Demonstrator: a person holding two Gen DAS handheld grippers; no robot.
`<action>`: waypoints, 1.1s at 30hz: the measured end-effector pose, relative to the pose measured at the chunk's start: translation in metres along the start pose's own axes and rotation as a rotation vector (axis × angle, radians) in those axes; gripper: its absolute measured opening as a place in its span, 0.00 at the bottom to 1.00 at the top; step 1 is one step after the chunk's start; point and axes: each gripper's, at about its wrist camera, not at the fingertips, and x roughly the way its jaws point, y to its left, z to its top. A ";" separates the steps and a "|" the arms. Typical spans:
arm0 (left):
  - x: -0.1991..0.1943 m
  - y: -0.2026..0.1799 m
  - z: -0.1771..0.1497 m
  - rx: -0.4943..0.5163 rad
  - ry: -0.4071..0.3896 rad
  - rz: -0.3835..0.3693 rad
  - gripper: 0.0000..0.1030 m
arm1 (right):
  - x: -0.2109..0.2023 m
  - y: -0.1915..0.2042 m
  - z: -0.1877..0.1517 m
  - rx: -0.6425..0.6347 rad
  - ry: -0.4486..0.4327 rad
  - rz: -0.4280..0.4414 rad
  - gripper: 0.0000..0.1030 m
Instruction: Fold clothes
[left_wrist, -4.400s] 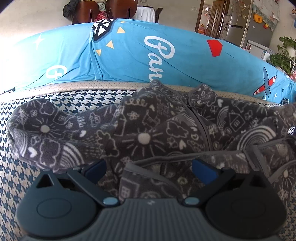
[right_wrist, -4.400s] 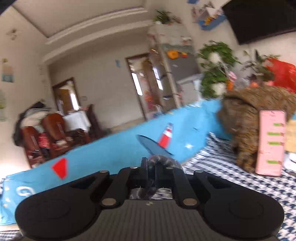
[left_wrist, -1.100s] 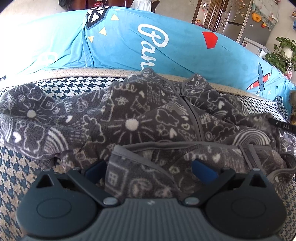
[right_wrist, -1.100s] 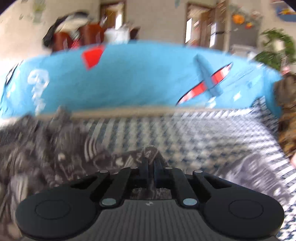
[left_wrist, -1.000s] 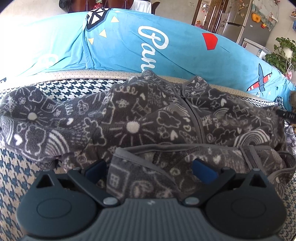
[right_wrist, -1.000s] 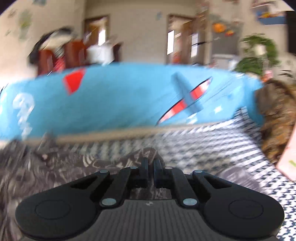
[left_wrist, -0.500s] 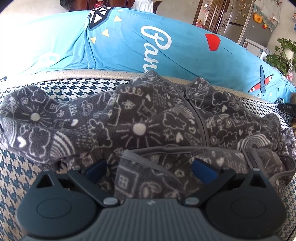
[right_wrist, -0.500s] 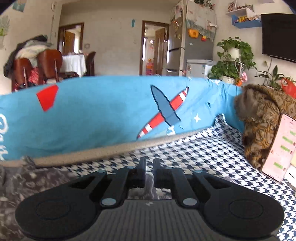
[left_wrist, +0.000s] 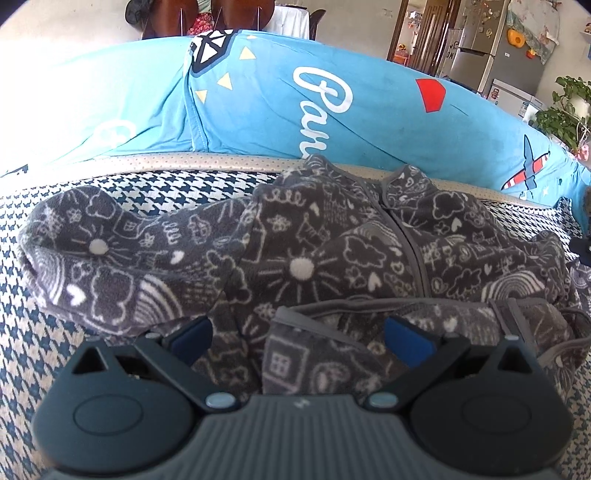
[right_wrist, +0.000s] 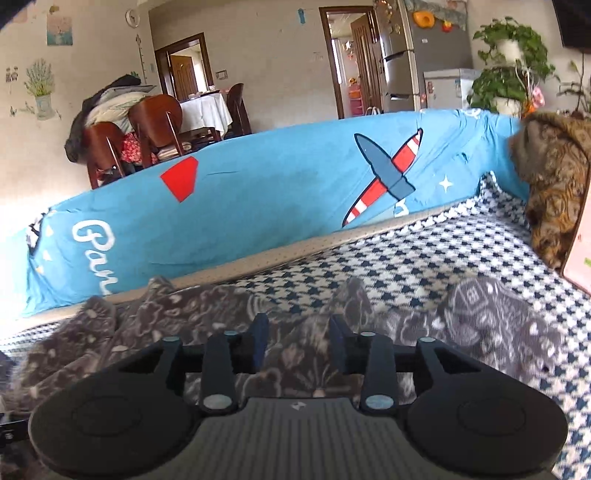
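Observation:
A dark grey fleece jacket (left_wrist: 332, 258) with white doodle print and a front zip lies spread on the houndstooth cover (left_wrist: 147, 188). Its left sleeve (left_wrist: 92, 258) stretches out to the left. My left gripper (left_wrist: 299, 339) stands open just over the near hem, its blue pads (left_wrist: 192, 338) wide apart with a fold of the hem between them. In the right wrist view my right gripper (right_wrist: 298, 339) is open, low over the jacket's right side (right_wrist: 207, 306). The right sleeve (right_wrist: 491, 317) lies loose on the cover to its right.
A long blue cushion (right_wrist: 280, 199) with a plane print runs along the back edge. A brown furry blanket (right_wrist: 554, 184) and a pink flat object (right_wrist: 580, 254) sit at the far right. Houndstooth cover (right_wrist: 424, 251) lies bare beyond the sleeve. Chairs, a fridge and plants stand behind.
My right gripper, shut on the jacket's fabric before, has come down and opened, letting the sleeve drop onto the cover. The left gripper stays open at the hem.

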 end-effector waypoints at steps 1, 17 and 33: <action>-0.002 0.002 -0.001 -0.006 -0.004 0.001 1.00 | -0.006 -0.003 -0.003 0.020 0.007 0.015 0.42; -0.033 0.025 -0.031 -0.140 -0.031 -0.016 1.00 | -0.032 -0.001 -0.053 0.108 0.162 0.053 0.63; -0.078 0.041 -0.071 -0.180 -0.072 -0.017 1.00 | -0.088 0.001 -0.075 0.087 -0.057 -0.005 0.09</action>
